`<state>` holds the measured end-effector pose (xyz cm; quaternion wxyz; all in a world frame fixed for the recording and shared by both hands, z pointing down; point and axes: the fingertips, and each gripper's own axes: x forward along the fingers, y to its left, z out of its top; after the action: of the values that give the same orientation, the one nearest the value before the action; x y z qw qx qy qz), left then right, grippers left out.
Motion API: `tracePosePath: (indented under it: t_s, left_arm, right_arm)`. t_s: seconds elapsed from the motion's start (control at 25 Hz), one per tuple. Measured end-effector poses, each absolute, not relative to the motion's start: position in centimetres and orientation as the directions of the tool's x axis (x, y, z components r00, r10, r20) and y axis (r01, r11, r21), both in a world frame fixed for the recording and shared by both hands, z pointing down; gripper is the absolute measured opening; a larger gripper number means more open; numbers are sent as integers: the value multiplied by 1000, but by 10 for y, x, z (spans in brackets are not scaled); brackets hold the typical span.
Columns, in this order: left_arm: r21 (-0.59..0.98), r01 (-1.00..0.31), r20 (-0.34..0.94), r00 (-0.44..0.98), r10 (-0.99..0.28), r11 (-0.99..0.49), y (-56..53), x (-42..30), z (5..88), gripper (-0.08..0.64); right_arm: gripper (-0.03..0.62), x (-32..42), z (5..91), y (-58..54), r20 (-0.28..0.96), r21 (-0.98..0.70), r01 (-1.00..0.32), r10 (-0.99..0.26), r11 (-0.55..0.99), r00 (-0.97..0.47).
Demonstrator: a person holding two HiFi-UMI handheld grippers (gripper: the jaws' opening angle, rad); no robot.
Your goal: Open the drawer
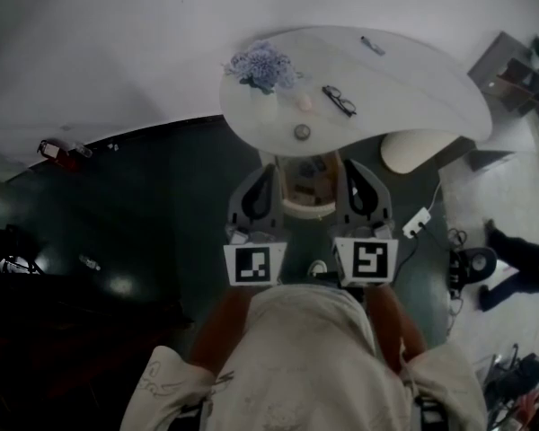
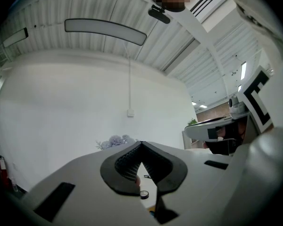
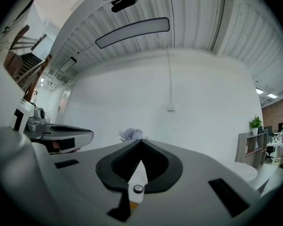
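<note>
Drawer of pale wood juts from under the near edge of the white kidney-shaped tabletop, open at the top; its contents are too blurred to tell. It lies between the left gripper and the right gripper, each with jaws together on nothing. On the tabletop sit a bunch of pale purple flowers, black-rimmed glasses and a small round disc. Dark green floor lies below, a white wall behind.
</note>
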<state>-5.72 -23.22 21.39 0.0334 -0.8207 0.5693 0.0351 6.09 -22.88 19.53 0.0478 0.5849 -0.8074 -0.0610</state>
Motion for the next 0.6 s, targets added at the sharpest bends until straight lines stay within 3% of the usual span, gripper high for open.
tracePosePath:
  t_s: [0.6]
  left_arm:
    - [-26, -936, -90, 353, -931, -352, -225, -50, 214, 3]
  right_arm:
    - [6, 78, 200, -225, 4, 153, -947, -958, 283, -286]
